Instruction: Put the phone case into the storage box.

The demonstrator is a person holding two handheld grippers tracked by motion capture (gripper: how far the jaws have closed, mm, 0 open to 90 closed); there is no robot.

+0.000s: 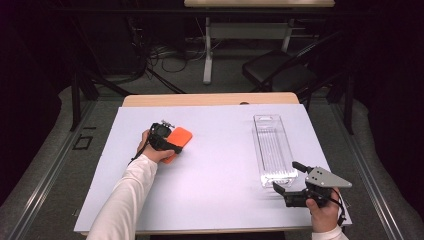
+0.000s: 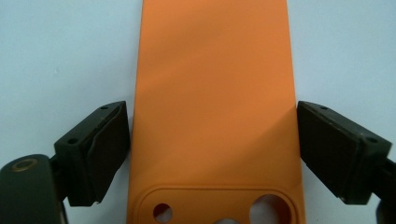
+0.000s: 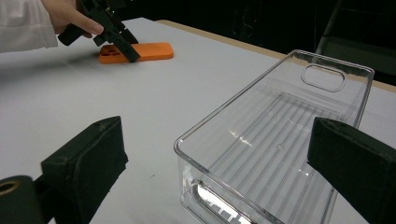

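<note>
case [image 1: 178, 140]: on table [image 1: 210, 175], left side
bin [image 1: 273, 149]: on table, right side, well apart from case

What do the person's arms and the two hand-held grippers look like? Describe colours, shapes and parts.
Both arms wear white long sleeves. Each hand-held gripper is black with two blocky, flat-faced jaws. The right hand-held gripper carries a grey three-cornered plate on top. A thin black cable trails from the left hand-held gripper.

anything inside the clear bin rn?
The clear bin holds nothing: its ribbed floor shows through from end to end. Its near bottom corner is cut off in the right gripper view, though the high view shows nothing there.
</note>
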